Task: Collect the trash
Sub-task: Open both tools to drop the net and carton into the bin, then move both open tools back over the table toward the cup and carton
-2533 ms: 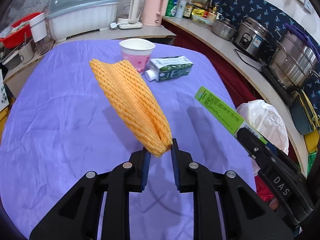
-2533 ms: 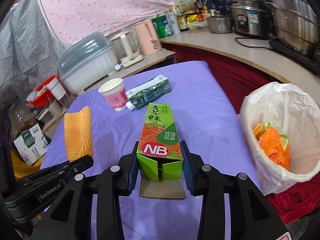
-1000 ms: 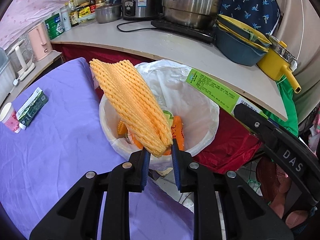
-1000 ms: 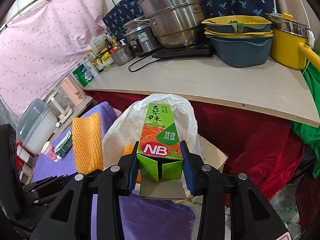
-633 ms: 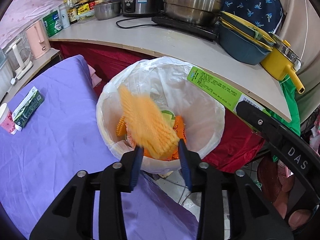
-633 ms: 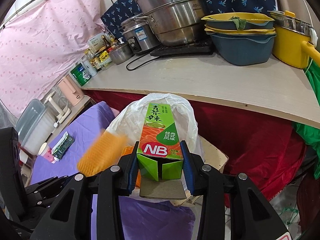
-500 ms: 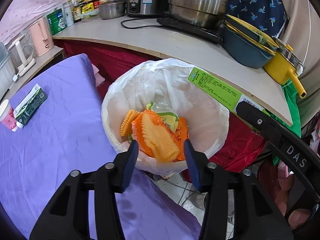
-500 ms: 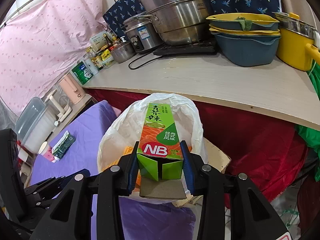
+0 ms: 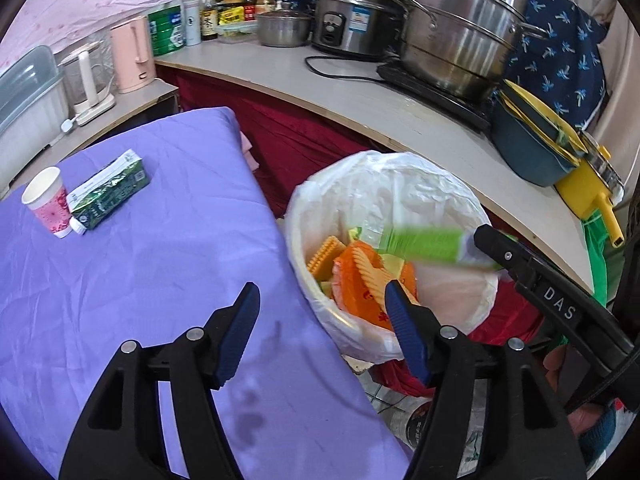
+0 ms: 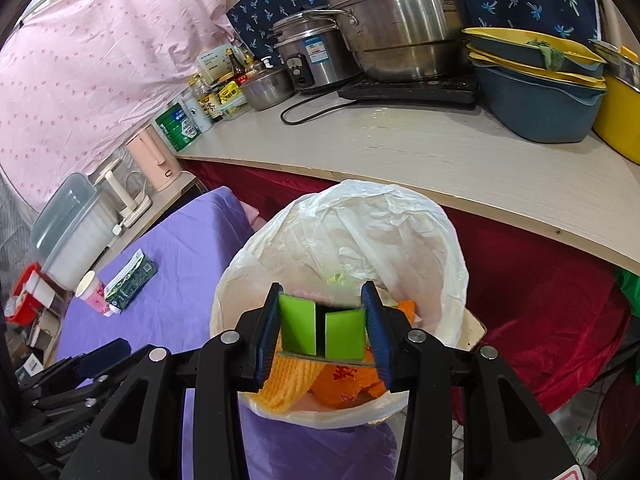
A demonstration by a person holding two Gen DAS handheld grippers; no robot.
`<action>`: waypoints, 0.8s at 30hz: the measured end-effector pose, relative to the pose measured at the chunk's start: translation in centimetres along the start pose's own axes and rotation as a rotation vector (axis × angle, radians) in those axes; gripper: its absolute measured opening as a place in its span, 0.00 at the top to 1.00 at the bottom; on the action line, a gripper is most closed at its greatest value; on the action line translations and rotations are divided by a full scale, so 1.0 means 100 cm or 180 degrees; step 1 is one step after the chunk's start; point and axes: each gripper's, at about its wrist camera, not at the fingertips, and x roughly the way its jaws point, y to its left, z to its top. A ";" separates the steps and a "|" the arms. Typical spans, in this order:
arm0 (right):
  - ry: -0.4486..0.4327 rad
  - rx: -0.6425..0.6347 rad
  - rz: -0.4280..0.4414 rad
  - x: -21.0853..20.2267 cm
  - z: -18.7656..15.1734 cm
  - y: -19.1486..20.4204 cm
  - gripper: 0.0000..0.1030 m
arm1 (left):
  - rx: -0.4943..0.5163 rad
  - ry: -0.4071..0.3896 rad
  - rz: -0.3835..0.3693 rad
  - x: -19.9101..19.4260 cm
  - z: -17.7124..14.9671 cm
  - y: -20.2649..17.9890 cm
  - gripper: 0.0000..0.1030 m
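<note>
Spread wide with nothing between them, the left gripper (image 9: 318, 304) jaws hover at the bin (image 9: 476, 312) edge; foam net (image 9: 370, 272) lies inside, just ahead. Right gripper (image 10: 322, 328) jaws have parted around the green carton (image 10: 322, 334), directly over the bin.

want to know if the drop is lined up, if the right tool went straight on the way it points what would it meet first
Most likely the trash already in the bin bag. The right tool, with the green box between its fingers, points down into the bag's open mouth, at the orange wrapper and foam net. Depth is unclear.
</note>
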 end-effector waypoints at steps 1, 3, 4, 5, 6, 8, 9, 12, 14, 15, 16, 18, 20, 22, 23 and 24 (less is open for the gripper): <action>0.0005 0.0001 0.0002 0.001 0.000 0.001 0.61 | -0.0013 -0.0010 0.0008 -0.001 0.000 0.003 0.39; 0.0004 -0.0007 0.0004 0.001 0.000 0.004 0.61 | -0.0046 -0.0031 0.0029 -0.004 0.001 0.010 0.36; 0.0004 -0.0013 0.0007 0.001 0.000 0.006 0.61 | -0.0076 -0.0053 0.0042 -0.006 0.001 0.014 0.34; 0.0004 -0.0024 0.0020 0.000 0.000 0.008 0.61 | -0.0098 -0.0070 0.0052 -0.008 0.001 0.017 0.34; -0.0004 -0.0046 0.0026 -0.002 -0.001 0.011 0.61 | -0.0118 -0.0083 0.0066 -0.009 0.002 0.021 0.34; -0.0023 -0.0093 0.0024 -0.005 -0.001 0.018 0.61 | -0.0165 -0.0108 0.0084 -0.011 0.002 0.028 0.34; -0.0030 -0.0103 0.0033 -0.007 -0.001 0.020 0.61 | -0.0178 -0.0114 0.0097 -0.012 0.001 0.031 0.34; -0.0053 -0.0146 0.0067 -0.012 -0.001 0.030 0.61 | -0.0211 -0.0133 0.0132 -0.017 0.001 0.041 0.34; -0.0056 -0.0185 0.0103 -0.015 -0.001 0.039 0.61 | -0.0228 -0.0155 0.0175 -0.021 0.000 0.047 0.34; -0.0056 -0.0208 0.0117 -0.016 -0.001 0.043 0.61 | -0.0240 -0.0166 0.0194 -0.024 0.000 0.051 0.34; -0.0057 -0.0224 0.0128 -0.017 -0.001 0.047 0.61 | -0.0252 -0.0175 0.0207 -0.025 -0.001 0.054 0.34; -0.0060 -0.0267 0.0158 -0.018 -0.003 0.058 0.60 | -0.0282 -0.0192 0.0237 -0.029 -0.002 0.062 0.34; -0.0050 -0.0304 0.0187 -0.017 -0.005 0.069 0.58 | -0.0307 -0.0208 0.0274 -0.033 -0.004 0.070 0.34; -0.0050 -0.0335 0.0208 -0.017 -0.008 0.078 0.55 | -0.0332 -0.0228 0.0311 -0.038 -0.005 0.079 0.34; -0.0041 -0.0362 0.0225 -0.017 -0.009 0.085 0.55 | -0.0347 -0.0236 0.0330 -0.040 -0.006 0.082 0.34; -0.0035 -0.0377 0.0235 -0.016 -0.011 0.088 0.55 | -0.0371 -0.0243 0.0359 -0.042 -0.007 0.088 0.34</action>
